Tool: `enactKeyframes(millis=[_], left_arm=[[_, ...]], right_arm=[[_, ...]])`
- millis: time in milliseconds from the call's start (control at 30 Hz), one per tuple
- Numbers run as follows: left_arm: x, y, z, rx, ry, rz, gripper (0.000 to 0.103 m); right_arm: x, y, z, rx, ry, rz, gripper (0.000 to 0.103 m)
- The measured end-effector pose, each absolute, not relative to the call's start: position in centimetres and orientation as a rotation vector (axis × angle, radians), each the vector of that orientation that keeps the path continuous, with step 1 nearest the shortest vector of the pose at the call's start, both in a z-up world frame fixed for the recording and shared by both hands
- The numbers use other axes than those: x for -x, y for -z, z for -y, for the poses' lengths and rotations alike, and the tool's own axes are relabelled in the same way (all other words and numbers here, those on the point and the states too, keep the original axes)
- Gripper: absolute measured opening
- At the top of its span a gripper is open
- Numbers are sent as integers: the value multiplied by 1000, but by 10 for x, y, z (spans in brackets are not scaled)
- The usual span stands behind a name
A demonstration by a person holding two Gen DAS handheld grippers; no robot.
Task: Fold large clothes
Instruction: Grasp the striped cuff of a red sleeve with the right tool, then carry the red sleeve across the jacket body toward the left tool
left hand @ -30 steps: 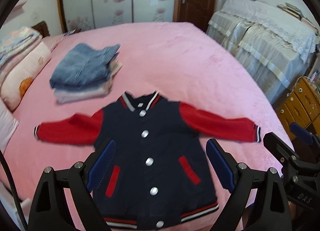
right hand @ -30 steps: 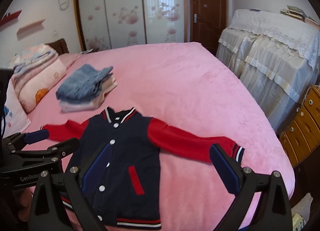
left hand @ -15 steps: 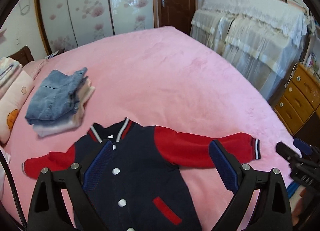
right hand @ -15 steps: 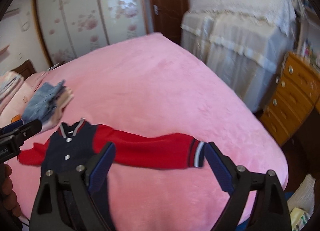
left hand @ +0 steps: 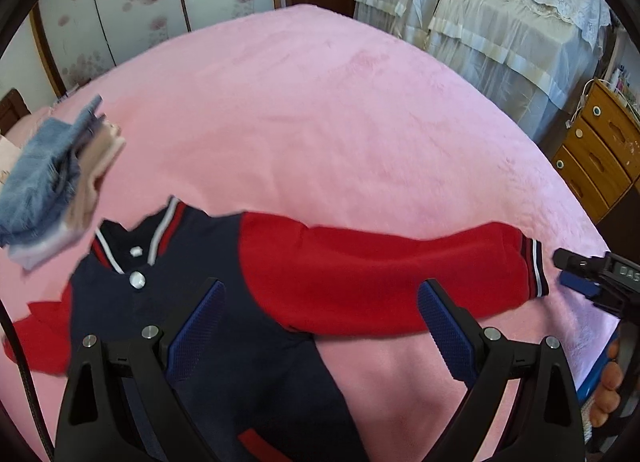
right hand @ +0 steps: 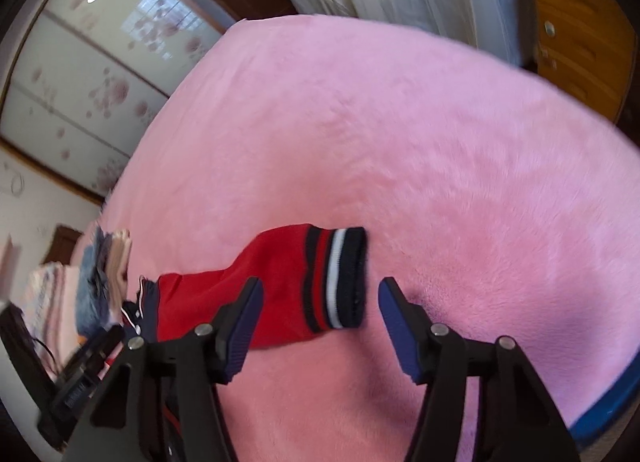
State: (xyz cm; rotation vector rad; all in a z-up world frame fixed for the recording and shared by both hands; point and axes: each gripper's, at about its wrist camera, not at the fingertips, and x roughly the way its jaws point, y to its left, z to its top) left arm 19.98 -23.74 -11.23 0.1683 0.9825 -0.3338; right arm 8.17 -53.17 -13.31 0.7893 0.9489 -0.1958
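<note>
A navy jacket (left hand: 168, 314) with red sleeves lies flat on the pink bed (left hand: 320, 122), buttons up. My left gripper (left hand: 320, 314) hovers open over the shoulder end of its right sleeve (left hand: 380, 274), with nothing gripped. In the right wrist view the striped cuff (right hand: 336, 278) of that sleeve lies between the fingers of my right gripper (right hand: 320, 302), whose jaws are closing; the pads stand apart from the cloth. The right gripper's tip (left hand: 580, 274) also shows beside the cuff in the left wrist view.
A folded stack of jeans and pale clothes (left hand: 52, 178) sits on the bed left of the collar. A cloth-covered piece of furniture (left hand: 500, 10) and a wooden drawer chest (left hand: 600, 150) stand past the bed's right edge. Wardrobe doors (left hand: 140, 10) line the far wall.
Both grippers have dropped closer to the bed and shifted right along the sleeve. The right gripper has rolled and its jaws have narrowed around the cuff.
</note>
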Motion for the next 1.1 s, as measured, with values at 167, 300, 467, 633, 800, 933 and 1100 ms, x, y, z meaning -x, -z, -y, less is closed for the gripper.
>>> enactKeyframes(millis=[167,300,467,633,800,933,1100], left_arm=[[-197,124,234,-143,344,-1013,96],[-195,127,227,-122,342,-1028,96],[-193,125,218,-98,340,-1038,96],[-190,112,192,-70,311,-1006,96],[-188,102,138,0,252,-988,96],[-189,100,95,57,203,-971,96],[-193,114,52,100,165,-995,96]], right_arm=[[-87,161,530,-806,188,-973,60],[-92,172,523,-775,198,-971,51],[-92,172,521,-763,182,-966,8],[-85,122,497,-675,154,-859,8],[-93,56,434,-532,-14,-746,8],[-118,37,356,-385,-190,-753,8],[-160,78,290,-283,-274,-864,9]])
